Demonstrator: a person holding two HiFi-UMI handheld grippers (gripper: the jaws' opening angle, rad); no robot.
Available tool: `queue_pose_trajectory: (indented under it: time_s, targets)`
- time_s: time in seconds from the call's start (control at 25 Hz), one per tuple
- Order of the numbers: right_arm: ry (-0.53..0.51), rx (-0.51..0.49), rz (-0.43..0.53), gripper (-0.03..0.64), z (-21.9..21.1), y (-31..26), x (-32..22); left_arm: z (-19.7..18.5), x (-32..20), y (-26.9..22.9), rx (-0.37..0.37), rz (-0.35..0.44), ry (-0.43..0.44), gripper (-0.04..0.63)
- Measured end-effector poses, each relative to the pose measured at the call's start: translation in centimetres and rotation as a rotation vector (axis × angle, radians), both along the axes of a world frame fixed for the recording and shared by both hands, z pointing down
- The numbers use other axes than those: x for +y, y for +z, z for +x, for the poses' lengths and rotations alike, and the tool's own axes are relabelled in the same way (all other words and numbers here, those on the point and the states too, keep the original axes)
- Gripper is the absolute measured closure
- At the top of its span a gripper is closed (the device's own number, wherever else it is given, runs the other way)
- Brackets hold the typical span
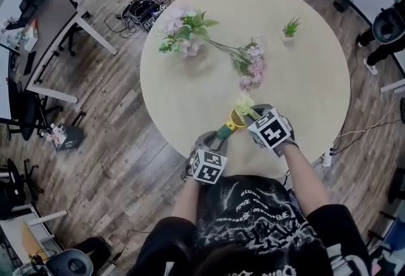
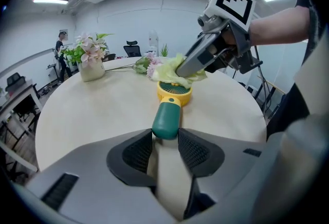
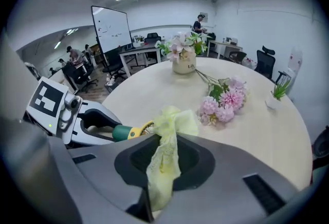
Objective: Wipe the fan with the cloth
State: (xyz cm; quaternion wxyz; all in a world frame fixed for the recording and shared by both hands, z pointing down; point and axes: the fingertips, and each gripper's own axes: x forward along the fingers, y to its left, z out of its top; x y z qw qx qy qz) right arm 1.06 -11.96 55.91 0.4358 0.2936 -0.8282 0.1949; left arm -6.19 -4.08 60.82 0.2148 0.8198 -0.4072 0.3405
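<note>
Round table [image 1: 304, 78]: your left gripper [image 2: 165, 138] clamps the handheld fan [image 2: 174, 95] by its handle, head pointing away; your right gripper [image 3: 163, 166] pinches the yellow cloth [image 3: 172, 123] right over that head.

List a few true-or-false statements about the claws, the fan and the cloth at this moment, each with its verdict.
1. The left claw grips the green-handled, yellow-headed handheld fan by its handle. True.
2. The right claw is empty. False: it is shut on the pale yellow cloth.
3. The cloth rests against the fan's yellow head. True.
4. The loose pink flowers lie on the floor. False: they lie on the round beige table.
</note>
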Motion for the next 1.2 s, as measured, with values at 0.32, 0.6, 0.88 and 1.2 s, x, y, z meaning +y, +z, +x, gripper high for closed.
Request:
queue_pose_trajectory:
  time_s: [0.32, 0.6, 0.88, 1.2]
  targets:
    - [0.034, -0.019, -0.109, 0.566, 0.2, 0.7, 0.1, -0.2, -0.6, 0.1, 0.010, 0.000, -0.010, 0.416]
    - [-0.163, 0.117, -0.017, 0.566, -1.2, 0.1, -0.4, -0.1, -0.6, 0.1, 0.001, -0.014, 0.037, 0.420]
    - [-0.209, 0.022, -0.103, 0.565, -4.3, 0.1, 1.8, -0.2, -0.6, 0.2, 0.007, -0.005, -0.001, 0.419]
    - [-0.147, -0.114, -0.232, 0.565, -4.8, 0.6, 3.3, 0.1, -0.9, -0.1, 0.013, -0.007, -0.017, 0.376]
